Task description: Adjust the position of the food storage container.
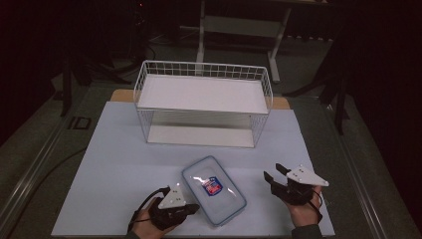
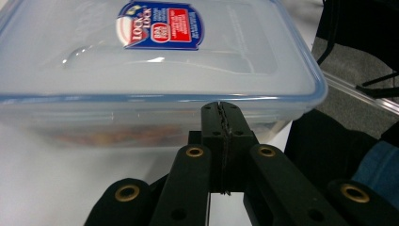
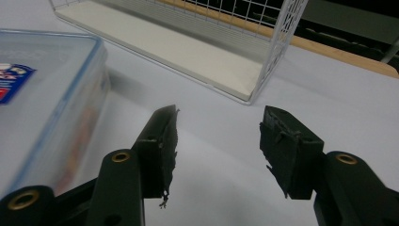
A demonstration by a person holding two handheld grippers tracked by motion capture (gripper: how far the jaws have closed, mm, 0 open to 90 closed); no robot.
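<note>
Two grippers flank one box (image 1: pixel 214 189) near the table's (image 1: pixel 114 164) front edge in the high view. Taking the table's middle as the clock's centre, the box lies at about 6 o'clock, the rack (image 1: pixel 204 102) at 12. The box is a clear plastic one with a blue-rimmed lid and a red and blue label (image 1: pixel 212 186); it sits flat on the white surface, turned so that its long axis runs from about 11 to 5 o'clock.

From the box, the left gripper (image 1: pixel 191 208) is at about 8 o'clock, its tips right up against the box's near long side. In the left gripper view its jaws are pressed together with no gap and nothing between them; the tips (image 2: pixel 221 110) meet just under the lid's rim, at or just short of the box wall, and whether they touch it I cannot tell. Something brownish shows dimly through that wall.

The right gripper (image 1: pixel 273 172) is at about 3 o'clock from the box, apart from it, resting low over the table. In the right gripper view its jaws stand partly open, holding nothing, with bare table between the pads (image 3: pixel 167 141). The box's corner (image 3: pixel 51 94) lies at 9 o'clock of those jaws, the rack's lower shelf (image 3: pixel 188 61) at 12
</note>
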